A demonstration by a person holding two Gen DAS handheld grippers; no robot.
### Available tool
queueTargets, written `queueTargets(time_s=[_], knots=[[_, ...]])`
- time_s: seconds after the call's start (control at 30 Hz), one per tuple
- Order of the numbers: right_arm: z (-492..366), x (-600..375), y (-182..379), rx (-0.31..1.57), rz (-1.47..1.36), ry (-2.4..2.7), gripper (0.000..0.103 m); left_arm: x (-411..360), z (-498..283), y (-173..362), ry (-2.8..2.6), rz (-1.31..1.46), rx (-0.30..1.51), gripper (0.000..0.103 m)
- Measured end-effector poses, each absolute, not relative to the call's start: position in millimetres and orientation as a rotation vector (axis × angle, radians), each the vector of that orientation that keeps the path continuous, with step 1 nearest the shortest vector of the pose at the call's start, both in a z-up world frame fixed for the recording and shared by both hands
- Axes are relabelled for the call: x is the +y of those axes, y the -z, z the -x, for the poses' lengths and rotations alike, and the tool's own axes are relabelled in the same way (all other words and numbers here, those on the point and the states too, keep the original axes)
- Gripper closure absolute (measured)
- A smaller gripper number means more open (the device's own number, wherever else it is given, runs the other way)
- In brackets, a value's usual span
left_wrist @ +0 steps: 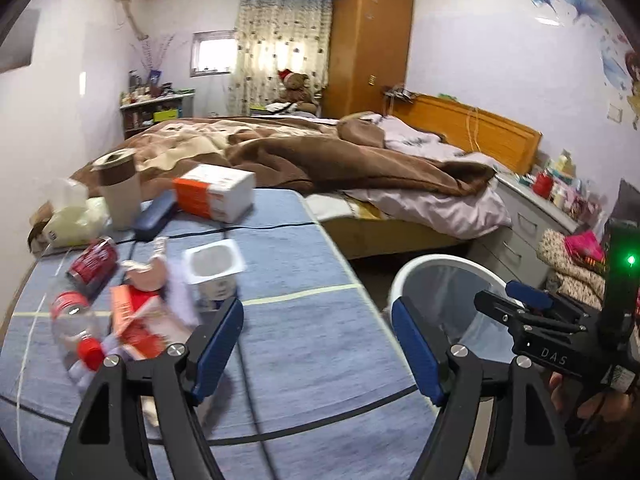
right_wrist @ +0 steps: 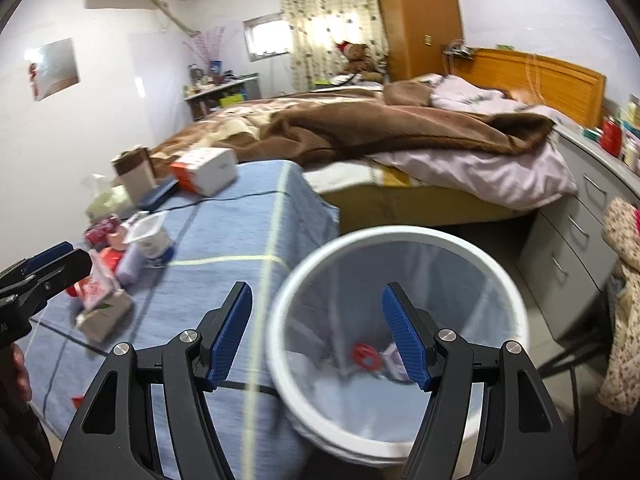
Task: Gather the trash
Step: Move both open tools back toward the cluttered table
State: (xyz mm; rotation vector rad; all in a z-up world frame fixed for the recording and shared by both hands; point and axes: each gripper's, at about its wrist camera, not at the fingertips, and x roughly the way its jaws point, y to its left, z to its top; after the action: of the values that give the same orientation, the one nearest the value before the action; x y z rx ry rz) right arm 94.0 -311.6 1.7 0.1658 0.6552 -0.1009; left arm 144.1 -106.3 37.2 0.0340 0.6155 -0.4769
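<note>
Trash lies on the blue table cloth (left_wrist: 304, 264): a white yogurt cup (left_wrist: 214, 266), a crushed red can (left_wrist: 94, 260), a clear bottle with a red cap (left_wrist: 76, 320) and a red and white carton (left_wrist: 136, 320). My left gripper (left_wrist: 318, 344) is open and empty over the table, right of the pile. My right gripper (right_wrist: 316, 334) is open and empty above the white bin (right_wrist: 400, 320), which holds a red ring (right_wrist: 364, 356) and some wrappers. The bin also shows in the left wrist view (left_wrist: 448, 280).
A white and orange box (left_wrist: 216, 190), a dark case (left_wrist: 154, 216), a brown cup (left_wrist: 118, 192) and a tissue pack (left_wrist: 74, 216) stand at the table's far end. A bed (left_wrist: 320, 152) lies behind. Grey drawers (right_wrist: 580, 232) stand right of the bin.
</note>
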Motion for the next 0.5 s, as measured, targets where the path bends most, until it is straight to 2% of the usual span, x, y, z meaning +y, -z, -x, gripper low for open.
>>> queueTargets(time_s=[0.5], knots=[[-131, -219, -2, 0.67, -0.08, -0.138, 0.034, 18, -168, -33, 0.238, 0.065, 0.631, 0.023]])
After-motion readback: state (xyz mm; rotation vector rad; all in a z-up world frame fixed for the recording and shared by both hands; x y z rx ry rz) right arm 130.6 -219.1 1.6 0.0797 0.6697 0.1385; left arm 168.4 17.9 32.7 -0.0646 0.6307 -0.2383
